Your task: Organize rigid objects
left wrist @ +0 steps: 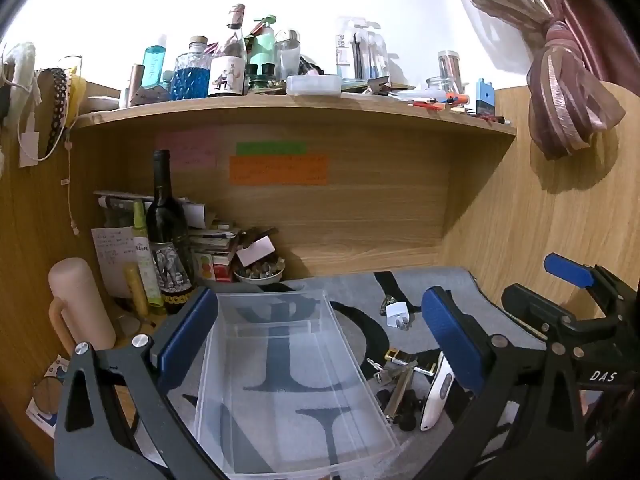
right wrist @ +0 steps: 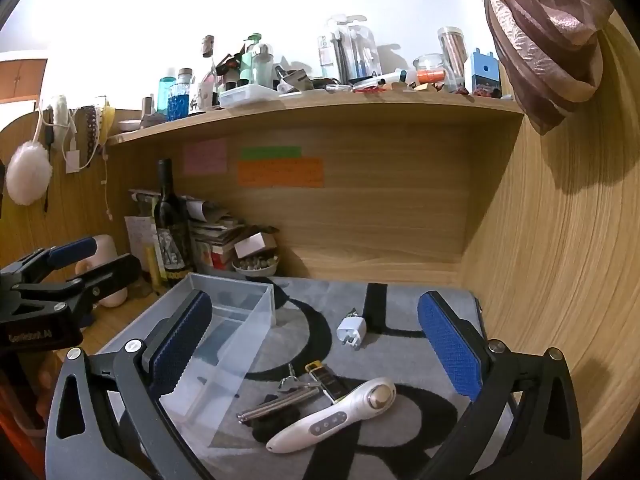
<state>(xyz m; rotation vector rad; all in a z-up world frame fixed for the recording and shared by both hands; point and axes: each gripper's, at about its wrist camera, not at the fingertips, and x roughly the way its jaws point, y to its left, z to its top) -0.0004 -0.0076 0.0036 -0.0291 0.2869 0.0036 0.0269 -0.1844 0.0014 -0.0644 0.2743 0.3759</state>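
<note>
Right wrist view: the right tool hangs with its jaws spread wide and nothing between the pads, above a small heap of loose things on the grey mat of the bench.
Left tool: the left tool is likewise released, its jaws straddling the clear plastic box, which looks empty.
Where the things lie: just right of the box sit a white handheld device, a metal bar with keys and a dark flat case; a white plug lies apart, farther back.
Device, handling: probably light, stiff and smooth, so slippery; best pinched across its narrower handle, below the buttons, not on the rounded metal head.
Device, direction: its long axis runs diagonally, head toward the upper right, pointed tail toward the lower left.
Metal bar: its long axis lies on roughly the same diagonal.
Plug: small, hard; prongs face the camera.
</note>
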